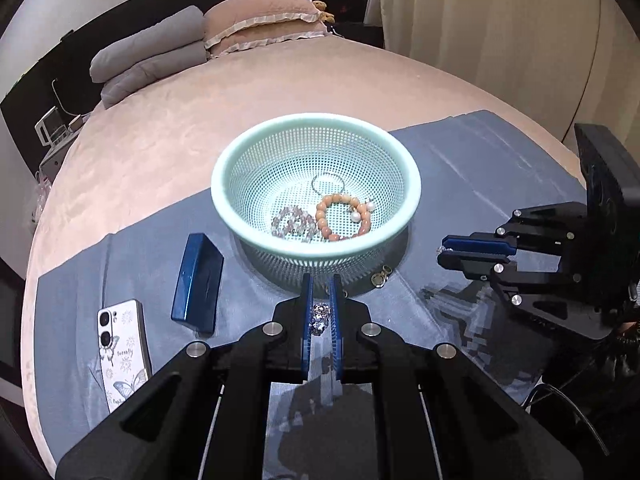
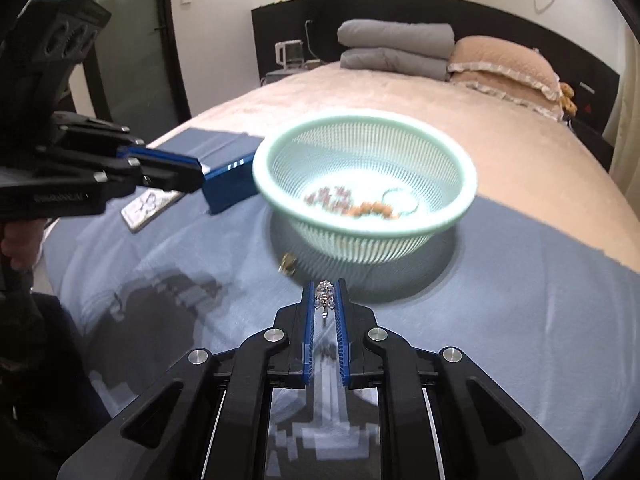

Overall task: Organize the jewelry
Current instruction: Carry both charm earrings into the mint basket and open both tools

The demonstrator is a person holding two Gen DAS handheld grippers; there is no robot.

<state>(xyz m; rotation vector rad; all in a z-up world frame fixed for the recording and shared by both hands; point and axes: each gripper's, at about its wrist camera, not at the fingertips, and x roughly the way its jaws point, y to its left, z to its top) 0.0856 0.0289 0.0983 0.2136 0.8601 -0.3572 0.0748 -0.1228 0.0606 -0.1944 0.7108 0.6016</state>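
A bedroom: a wide bed (image 1: 200, 128) with a beige cover, and a blue-grey cloth (image 1: 460, 184) spread over its near end, where the work goes on.

The left gripper (image 1: 321, 280) has its blue fingers (image 1: 307, 308) drawn almost together, and a small sparkly silver piece (image 1: 320, 318) is pinched between them, above the cloth just in front of the basket. The right gripper (image 2: 324, 284) is closed in the same way on a small glittering earring (image 2: 325, 298), which sits at the very tip of its fingers (image 2: 342, 312) with a little drop hanging below. In the left wrist view the right gripper comes in from the right edge, its fingers pressed together, with a bit of sparkle at the tip.

Just beyond both grippers stands a pale green mesh basket (image 1: 228, 200) on the cloth. Inside it lie an orange bead bracelet (image 1: 340, 220), a pale crystal bracelet (image 1: 292, 222), a thin metal ring (image 1: 326, 182) and a pearl earring (image 1: 362, 210). A small gold piece (image 1: 382, 278) lies on the cloth, touching or just beside the basket's base.

To the left of the basket lies a dark blue box (image 1: 198, 282), and further left a phone (image 1: 122, 348) in a white butterfly case, back upward. At the head of the bed are folded grey blankets (image 1: 152, 52) and beige frilled pillows (image 1: 264, 20), side by side.
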